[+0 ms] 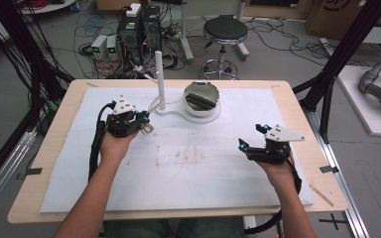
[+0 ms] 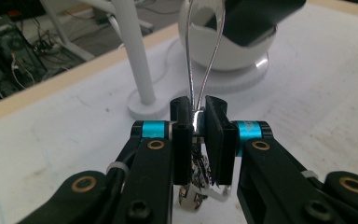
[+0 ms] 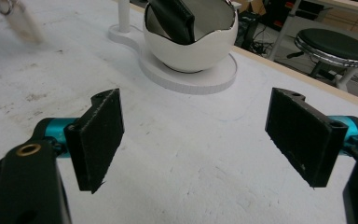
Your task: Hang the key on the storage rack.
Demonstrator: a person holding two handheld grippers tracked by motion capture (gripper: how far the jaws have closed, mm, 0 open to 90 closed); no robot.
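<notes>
My left gripper (image 1: 146, 124) is held above the left part of the white mat, shut on a metal keychain (image 1: 148, 129). In the left gripper view the pads (image 2: 213, 133) pinch the keychain's silver clasp (image 2: 196, 122). A thin wire loop rises from it and small keys hang below the jaws. In the right gripper view the keychain's pale tag (image 3: 21, 21) shows blurred at the top left. My right gripper (image 1: 253, 136) hovers over the mat's right side. It is open (image 3: 196, 135), with nothing between its wide-apart pads.
A white stand with an upright post (image 1: 159, 79) and a white bowl (image 1: 213, 101) with a black object inside sits at the mat's far middle. The white mat (image 1: 188, 163) covers a wooden table. A stool (image 1: 224, 29) and computers (image 1: 139, 29) stand on the floor beyond.
</notes>
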